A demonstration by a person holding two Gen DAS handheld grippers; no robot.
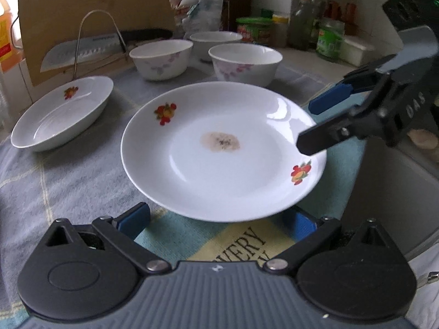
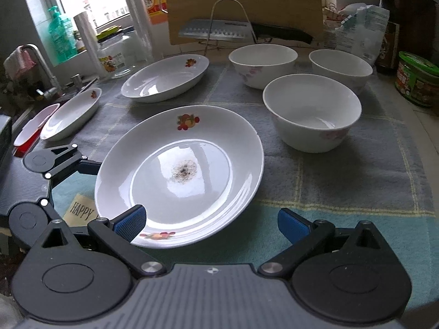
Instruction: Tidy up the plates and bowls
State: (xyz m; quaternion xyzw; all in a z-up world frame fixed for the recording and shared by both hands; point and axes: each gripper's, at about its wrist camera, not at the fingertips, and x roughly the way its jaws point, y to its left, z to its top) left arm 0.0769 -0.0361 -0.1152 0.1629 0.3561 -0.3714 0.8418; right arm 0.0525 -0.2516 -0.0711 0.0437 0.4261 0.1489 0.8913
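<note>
My left gripper point(image 1: 216, 220) sat at the bottom of its frame, fingers spread wide, the near rim of the round plate point(image 1: 219, 150) lying between them over the checked cloth point(image 1: 68, 175) on the table; whether the pads touched the rim I could not tell; my right gripper point(image 2: 212, 223) was spread as well, its left blue pad point(image 2: 131, 223) over the plate's near edge at lower centre, the right pad clear of it above the cloth; the plate carried a brownish smudge point(image 1: 221, 141) in its middle and fruit prints on its rim; an oval dish point(image 1: 63, 112) lay at centre left of the left view, apart from the plate; a second oval dish point(image 2: 72, 113) showed at the left of the right view, near the sink tap point(image 2: 41, 68); three bowls point(image 2: 312, 111) stood in the upper right of that view, empty, close together; behind them a knife point(image 2: 219, 33) rested in a wire rack against a wooden board point(image 2: 244, 2)
</note>
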